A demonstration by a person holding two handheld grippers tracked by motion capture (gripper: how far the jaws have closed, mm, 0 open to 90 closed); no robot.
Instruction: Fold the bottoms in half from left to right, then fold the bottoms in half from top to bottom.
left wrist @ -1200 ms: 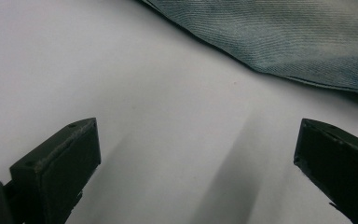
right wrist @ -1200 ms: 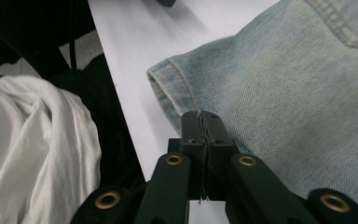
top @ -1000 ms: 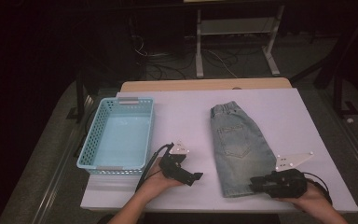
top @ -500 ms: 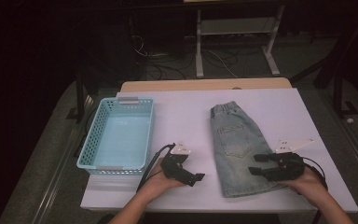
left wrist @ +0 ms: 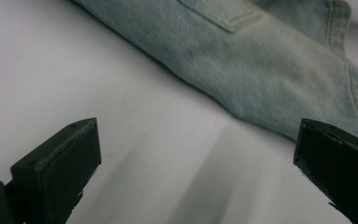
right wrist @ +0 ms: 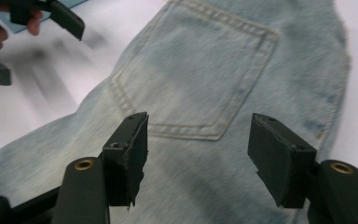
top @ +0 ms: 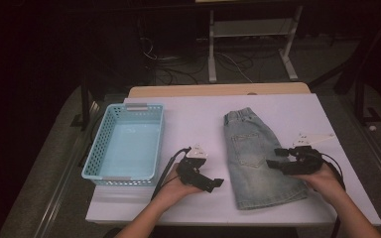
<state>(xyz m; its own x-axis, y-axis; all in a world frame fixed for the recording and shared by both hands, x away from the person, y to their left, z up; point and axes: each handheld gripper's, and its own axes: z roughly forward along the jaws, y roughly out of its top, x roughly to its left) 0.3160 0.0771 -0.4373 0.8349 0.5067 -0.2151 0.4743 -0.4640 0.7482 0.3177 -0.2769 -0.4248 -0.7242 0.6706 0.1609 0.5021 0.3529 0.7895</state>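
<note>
Pale blue denim shorts (top: 255, 153) lie flat on the white table (top: 198, 119), waistband at the far end. My right gripper (top: 272, 157) hovers over their right half, pointing left. In the right gripper view it (right wrist: 198, 130) stands open above the back pocket (right wrist: 200, 79); its jaws have just been opening and grip nothing. My left gripper (top: 214, 183) rests in a hand on the bare table, just left of the shorts' near corner. Its jaws (left wrist: 198, 135) stand wide open, with only tabletop between them and the denim (left wrist: 270, 70) beyond.
A light blue plastic basket (top: 95, 157) sits at the table's left side. Bare white table lies between it and the shorts. The table's front edge is close under both hands. Beyond the far edge are a dark floor, cables and a white rack (top: 250, 29).
The right gripper has moved away from the shorts' near hem toward their middle, and its jaws have opened. The left gripper and the shorts have stayed put.
</note>
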